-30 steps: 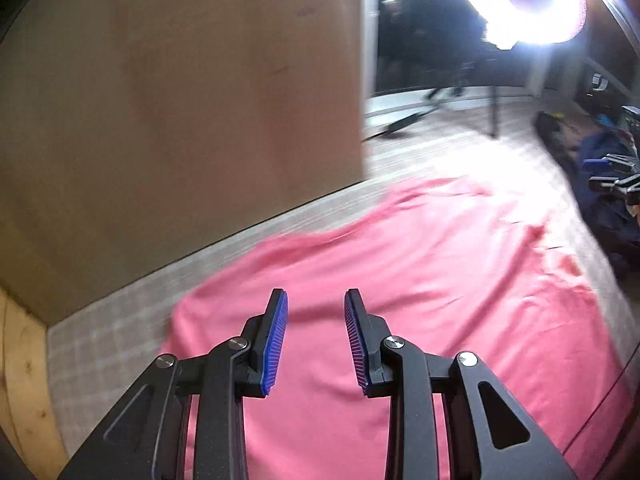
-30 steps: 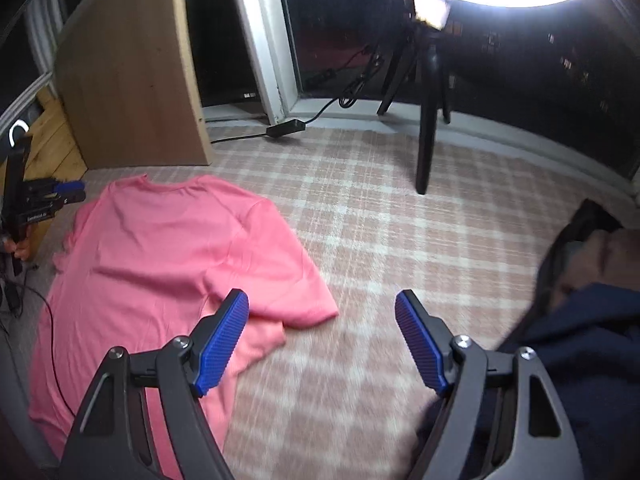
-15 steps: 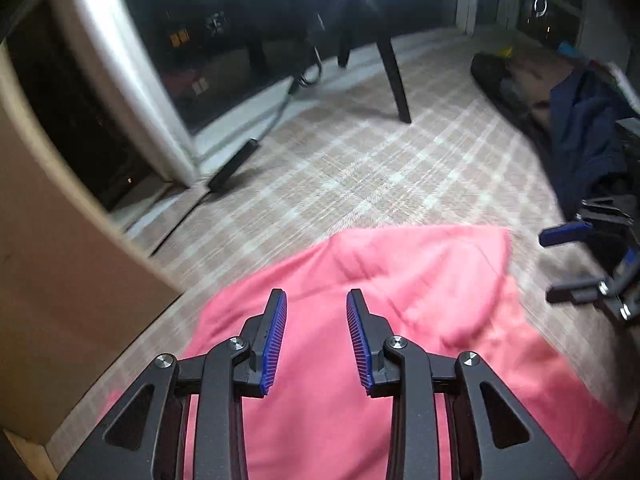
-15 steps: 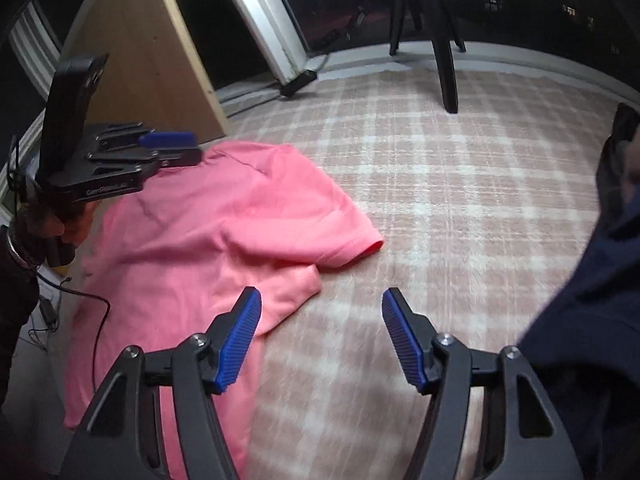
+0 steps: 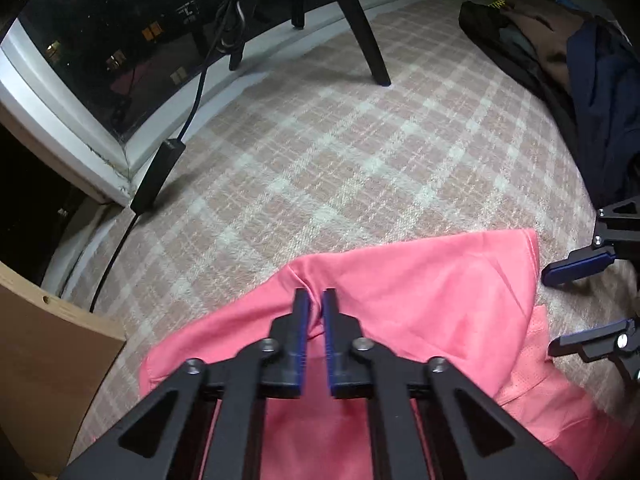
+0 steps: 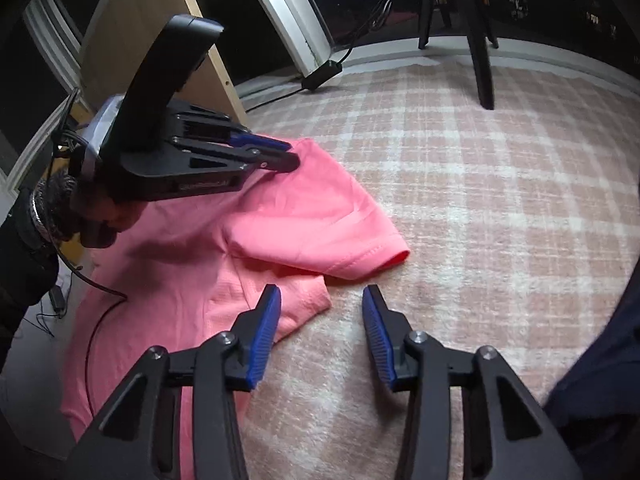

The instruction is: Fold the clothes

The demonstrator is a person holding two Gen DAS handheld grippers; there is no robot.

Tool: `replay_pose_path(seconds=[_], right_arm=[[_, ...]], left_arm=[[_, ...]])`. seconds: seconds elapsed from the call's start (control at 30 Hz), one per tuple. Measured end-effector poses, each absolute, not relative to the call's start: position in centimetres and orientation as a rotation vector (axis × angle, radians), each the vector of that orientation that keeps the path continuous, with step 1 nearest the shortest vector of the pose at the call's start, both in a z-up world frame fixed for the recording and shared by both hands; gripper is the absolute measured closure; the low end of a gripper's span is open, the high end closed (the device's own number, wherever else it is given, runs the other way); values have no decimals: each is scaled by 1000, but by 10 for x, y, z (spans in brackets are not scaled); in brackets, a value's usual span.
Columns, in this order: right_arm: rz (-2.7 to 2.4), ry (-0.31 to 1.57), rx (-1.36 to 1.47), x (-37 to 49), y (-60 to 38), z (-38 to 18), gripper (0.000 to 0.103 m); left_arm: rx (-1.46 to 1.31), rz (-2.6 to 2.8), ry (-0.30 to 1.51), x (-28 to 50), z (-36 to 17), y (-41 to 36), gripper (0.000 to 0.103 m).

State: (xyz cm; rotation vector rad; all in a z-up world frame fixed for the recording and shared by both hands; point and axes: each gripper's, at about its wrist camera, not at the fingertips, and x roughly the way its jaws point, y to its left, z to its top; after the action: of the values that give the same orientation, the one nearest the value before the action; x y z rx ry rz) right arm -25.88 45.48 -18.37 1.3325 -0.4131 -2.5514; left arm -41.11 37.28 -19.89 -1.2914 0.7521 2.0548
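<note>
A pink T-shirt (image 5: 420,300) lies on the checked carpet, one sleeve folded over its body (image 6: 320,224). My left gripper (image 5: 314,304) is shut on a pinch of the shirt's fabric near its far edge; it also shows in the right wrist view (image 6: 286,156), pressing on the shirt's top edge. My right gripper (image 6: 320,308) is open and empty, low over the carpet beside the sleeve hem and the shirt's corner. It shows at the right edge of the left wrist view (image 5: 584,300).
A pile of dark clothes (image 5: 592,80) lies at the right. Black tripod legs (image 5: 368,36) stand on the carpet by the window. A power adapter (image 5: 158,176) with cable lies by the window frame. A wooden panel (image 6: 152,32) stands at the left.
My left gripper moved forward over the shirt and closed on its fabric. My right gripper came lower and closer to the sleeve, its jaws narrower than before.
</note>
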Motion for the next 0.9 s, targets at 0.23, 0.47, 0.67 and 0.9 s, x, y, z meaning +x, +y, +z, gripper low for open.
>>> replay_pose_path(seconds=[0.23,0.47,0.67,0.9], right_arm=[[-2506,-273,1385,-266,431,-184,96],[-2507,-298,1389,-247,437,-176,98],[-2594,-364,1433,-240,461,-173,90],[-2544,-417,1424,-253,469,-168,87]], left_arm=[[-1288,2098,729,-418,-197,367,101],[-1298,2180,662,-433,-192,354,97],[-1293,2251,600,-439,-185,341,77],[-1232,2315,507,-412,-151,306,77]])
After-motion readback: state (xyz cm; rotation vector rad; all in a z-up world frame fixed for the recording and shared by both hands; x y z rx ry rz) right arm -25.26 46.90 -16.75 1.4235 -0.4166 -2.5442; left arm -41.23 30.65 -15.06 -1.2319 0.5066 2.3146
